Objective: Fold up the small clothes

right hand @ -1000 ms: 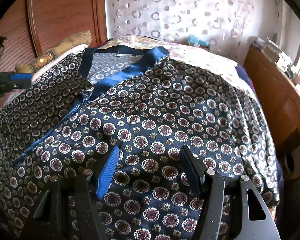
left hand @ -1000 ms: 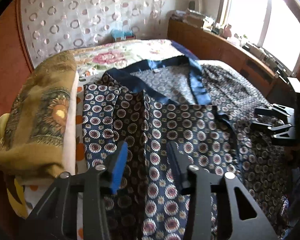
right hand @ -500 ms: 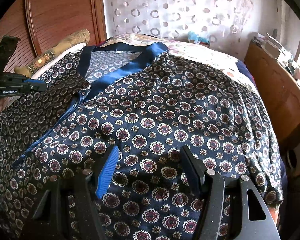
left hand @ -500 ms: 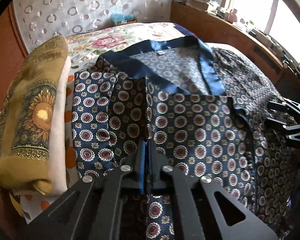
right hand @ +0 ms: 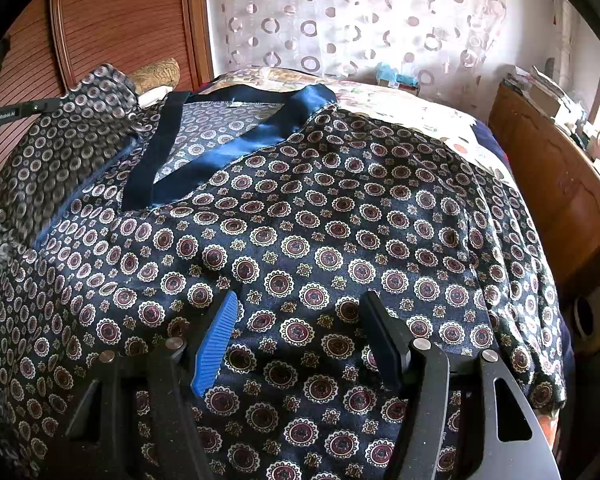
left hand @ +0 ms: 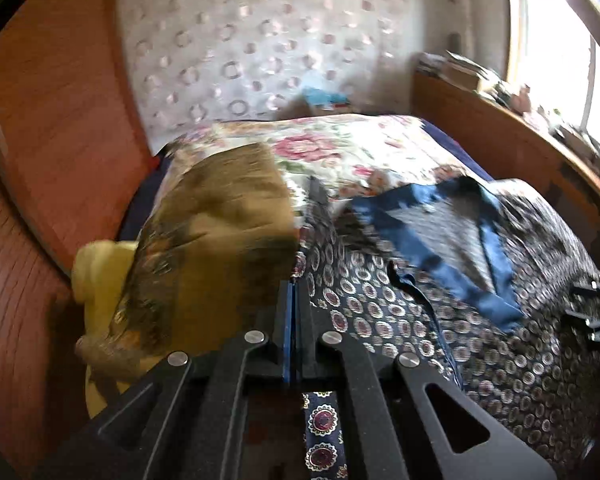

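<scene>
A dark blue shirt (right hand: 300, 240) with a round medallion print and a plain blue collar band (right hand: 228, 148) lies spread over the bed. My left gripper (left hand: 291, 288) is shut on the shirt's left edge (left hand: 320, 432), and the cloth runs out from between the pads. In the right wrist view that gripper (right hand: 4, 116) shows at the far left, holding the left part of the shirt (right hand: 68, 140) raised off the bed. My right gripper (right hand: 300, 300) stands open just over the shirt's lower middle, nothing between its fingers. It also appears at the right edge of the left wrist view (left hand: 596, 316).
A folded olive blanket (left hand: 220, 240) and a yellow pillow (left hand: 100, 276) lie left of the shirt. A floral bedspread (left hand: 340, 152) covers the bed behind. Wooden panelling (left hand: 40, 160) stands on the left, a wooden cabinet (right hand: 560, 184) along the right, a patterned curtain (right hand: 360, 20) at the back.
My left gripper closed on the shirt's left edge, then rose and swung left, lifting that side of the cloth. The right gripper stayed where it was, still open.
</scene>
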Available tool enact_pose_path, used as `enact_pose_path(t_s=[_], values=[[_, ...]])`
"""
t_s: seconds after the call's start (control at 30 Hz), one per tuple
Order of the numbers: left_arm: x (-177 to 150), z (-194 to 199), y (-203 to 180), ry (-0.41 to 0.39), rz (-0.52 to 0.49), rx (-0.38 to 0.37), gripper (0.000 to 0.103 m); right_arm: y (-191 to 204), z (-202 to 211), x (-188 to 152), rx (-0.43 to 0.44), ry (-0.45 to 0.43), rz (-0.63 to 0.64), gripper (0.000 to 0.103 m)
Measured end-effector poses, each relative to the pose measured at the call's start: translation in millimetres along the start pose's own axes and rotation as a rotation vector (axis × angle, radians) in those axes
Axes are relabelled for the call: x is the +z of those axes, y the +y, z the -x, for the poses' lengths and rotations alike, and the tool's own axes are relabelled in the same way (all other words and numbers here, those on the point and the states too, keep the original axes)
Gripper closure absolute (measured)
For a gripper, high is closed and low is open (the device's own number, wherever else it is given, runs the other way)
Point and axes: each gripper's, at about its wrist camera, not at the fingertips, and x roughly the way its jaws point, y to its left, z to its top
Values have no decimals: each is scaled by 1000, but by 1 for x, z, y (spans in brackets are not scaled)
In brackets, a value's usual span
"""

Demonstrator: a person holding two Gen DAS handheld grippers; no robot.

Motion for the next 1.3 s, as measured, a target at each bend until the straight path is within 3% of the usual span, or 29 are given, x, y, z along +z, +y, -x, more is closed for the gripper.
enact_pose_path(t_s=[0.2, 0.53, 0.63, 0.7, 0.77, 0.9, 1.1, 1.3], values=[[-15, -10, 25, 6, 66, 6, 101, 0, 0, -1, 1, 0, -1, 37], [-20, 13, 23, -38, 52, 10, 99, 0, -1, -1, 0, 0, -1, 37], [-25, 23, 19, -61, 40, 12, 86, 0, -1, -1, 0, 0, -1, 37], [-29, 34, 14, -96, 34, -4, 62, 0, -1, -1, 0, 0, 0, 37], [-32, 43, 9, -121, 29, -19, 55, 0, -1, -1, 0, 0, -1, 36], [-41, 54, -7, -140, 20, -62, 26, 0, 0, -1, 0, 0, -1, 36], [-56, 49, -42, -105, -19, -127, 24, 0, -1, -2, 0, 0, -1, 36], [-73, 24, -77, -13, -67, -170, 24, 0, -1, -2, 0, 0, -1, 35]])
